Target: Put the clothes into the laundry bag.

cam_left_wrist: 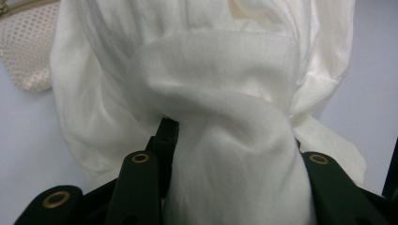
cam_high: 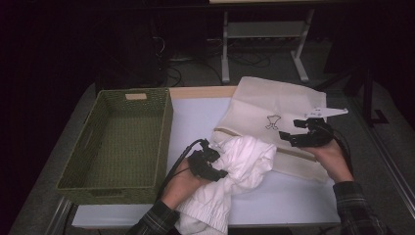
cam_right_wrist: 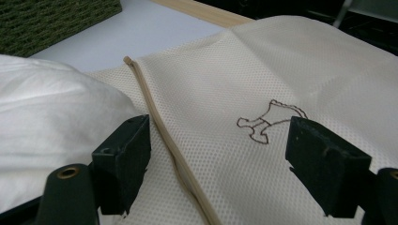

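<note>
One green basket [cam_high: 117,142] beside cloth [cam_high: 242,164]

Dim, dark surroundings; table lit from above, close-ups soft.

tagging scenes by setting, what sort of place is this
Probably a lab or workshop recording bench: a white-topped table with a green woven basket, metal stand legs and loose cables on the dark floor behind.
</note>
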Available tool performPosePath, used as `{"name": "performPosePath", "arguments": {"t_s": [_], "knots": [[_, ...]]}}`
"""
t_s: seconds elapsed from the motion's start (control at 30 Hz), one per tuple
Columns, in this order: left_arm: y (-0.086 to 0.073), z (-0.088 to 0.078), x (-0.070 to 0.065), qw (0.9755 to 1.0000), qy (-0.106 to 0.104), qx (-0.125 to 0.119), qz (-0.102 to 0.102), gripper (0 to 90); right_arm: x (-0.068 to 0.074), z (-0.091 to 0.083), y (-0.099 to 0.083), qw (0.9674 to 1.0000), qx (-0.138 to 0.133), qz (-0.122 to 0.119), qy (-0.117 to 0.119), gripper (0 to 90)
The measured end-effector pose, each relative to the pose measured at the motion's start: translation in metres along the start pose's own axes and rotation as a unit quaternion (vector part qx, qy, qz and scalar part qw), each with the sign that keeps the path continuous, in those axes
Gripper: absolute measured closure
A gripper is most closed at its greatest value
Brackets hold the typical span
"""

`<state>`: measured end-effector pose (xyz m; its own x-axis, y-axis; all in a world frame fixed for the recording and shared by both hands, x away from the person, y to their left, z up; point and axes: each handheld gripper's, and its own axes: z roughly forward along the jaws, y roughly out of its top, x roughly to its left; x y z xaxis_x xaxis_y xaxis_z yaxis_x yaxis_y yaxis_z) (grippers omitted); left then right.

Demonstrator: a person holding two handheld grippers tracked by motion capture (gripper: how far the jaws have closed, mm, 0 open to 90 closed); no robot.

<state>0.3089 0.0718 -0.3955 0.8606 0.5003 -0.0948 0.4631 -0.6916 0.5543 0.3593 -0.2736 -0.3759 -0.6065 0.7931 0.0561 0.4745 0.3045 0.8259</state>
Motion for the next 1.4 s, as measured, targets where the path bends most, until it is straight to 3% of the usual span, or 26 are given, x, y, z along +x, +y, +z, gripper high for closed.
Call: {"name": "performPosePath", "arguments": {"t_s": [0.37, 0.57, 1.23, 1.4], "knots": [[-0.003, 0.002, 0.002, 0.9999, -0.008, -0.001, -0.006, 57.2, -0.012, 0.041, 0.010, 0.9997, 0.018, -0.010, 0.017, 22.8], [-0.005, 0.002, 0.003, 0.9998, -0.013, -0.006, -0.011, 56.9, -0.016, 0.059, -0.004, 0.9977, 0.059, -0.020, 0.028, 22.0], [-0.006, 0.004, 0.005, 0.9998, -0.016, -0.003, -0.011, 56.8, -0.017, 0.083, -0.027, 0.9915, 0.120, -0.044, 0.025, 20.8], [-0.006, 0.005, 0.004, 0.9998, -0.015, -0.001, -0.010, 56.8, -0.024, 0.083, -0.033, 0.9912, 0.128, -0.031, 0.018, 21.2]]}}
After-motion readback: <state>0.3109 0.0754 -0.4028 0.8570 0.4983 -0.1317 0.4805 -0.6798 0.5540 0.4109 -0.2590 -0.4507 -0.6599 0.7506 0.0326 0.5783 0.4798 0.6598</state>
